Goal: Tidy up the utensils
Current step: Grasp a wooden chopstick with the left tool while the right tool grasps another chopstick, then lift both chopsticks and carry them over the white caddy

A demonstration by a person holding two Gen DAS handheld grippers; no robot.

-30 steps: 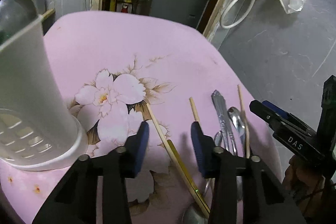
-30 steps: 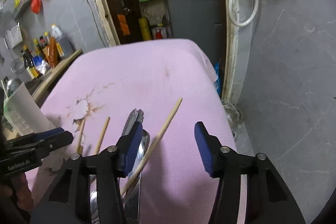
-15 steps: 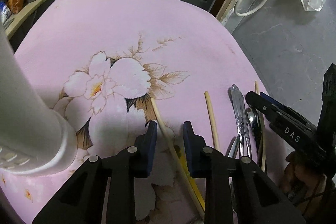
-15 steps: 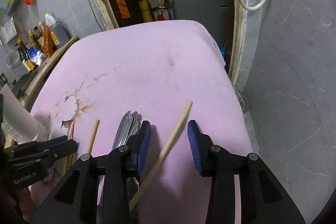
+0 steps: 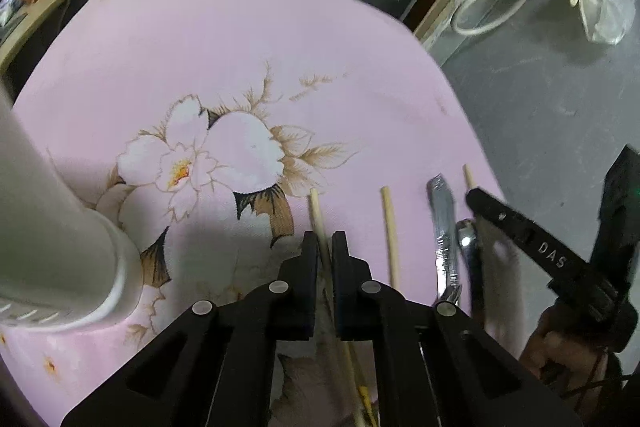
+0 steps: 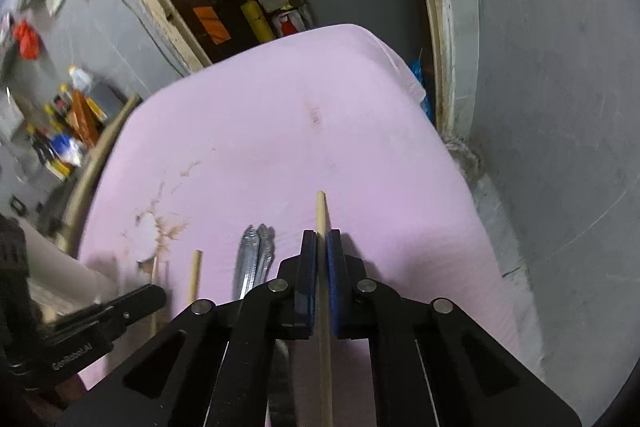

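Observation:
A wooden chopstick (image 5: 315, 211) lies on the pink flowered cloth (image 5: 240, 67), and my left gripper (image 5: 324, 241) is closing its jaws tight on it, pads pressing its sides. Right of it lie a second chopstick (image 5: 389, 227), a metal handle (image 5: 442, 227) and a spoon (image 5: 466, 239). In the right wrist view my right gripper (image 6: 321, 247) is closing its blue pads on another chopstick (image 6: 321, 215), which sticks out ahead of the fingertips. Metal handles (image 6: 256, 255) and a loose chopstick (image 6: 195, 275) lie to its left.
A tall white utensil holder (image 5: 60, 247) stands on the cloth at the left, close to the left gripper. The table's right edge drops to a grey floor (image 6: 560, 147). Shelves and bottles (image 6: 68, 123) stand beyond the far side.
Both grippers went from wide open to shut, each clamping a chopstick that lay between its fingers. The right gripper also shifted slightly and rolled, so its chopstick now points straight ahead.

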